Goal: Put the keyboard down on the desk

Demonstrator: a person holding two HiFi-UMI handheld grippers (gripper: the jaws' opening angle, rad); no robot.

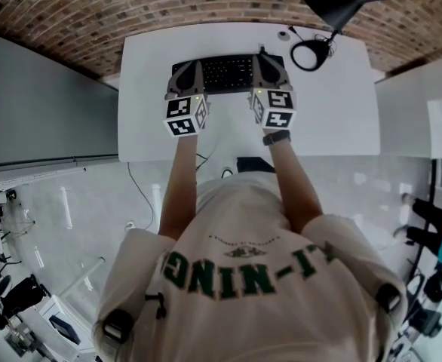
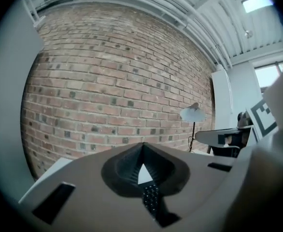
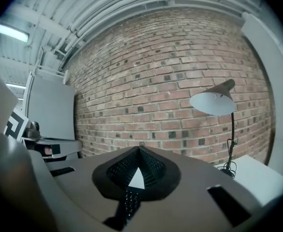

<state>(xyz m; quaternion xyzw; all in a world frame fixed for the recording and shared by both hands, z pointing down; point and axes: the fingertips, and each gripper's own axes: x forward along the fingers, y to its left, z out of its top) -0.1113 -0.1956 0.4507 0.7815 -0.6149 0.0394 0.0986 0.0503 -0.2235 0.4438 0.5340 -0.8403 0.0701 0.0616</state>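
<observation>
A black keyboard (image 1: pixel 225 72) lies across the far middle of the white desk (image 1: pixel 161 134). My left gripper (image 1: pixel 188 75) covers its left end and my right gripper (image 1: pixel 269 70) covers its right end. In the left gripper view the jaws (image 2: pixel 142 149) stand closed, with a narrow strip of the keyboard's keys (image 2: pixel 151 199) caught between them. The right gripper view shows the same: closed jaws (image 3: pixel 138 151) with a strip of keys (image 3: pixel 129 202) in the slot. Whether the keyboard rests on the desk or hangs just above it I cannot tell.
A black desk lamp (image 1: pixel 342 6) with a ring base (image 1: pixel 309 53) and a cable stands at the desk's back right, close to the right gripper. A brick wall (image 1: pixel 93 13) runs behind the desk. A grey partition (image 1: pixel 40 104) stands left of it.
</observation>
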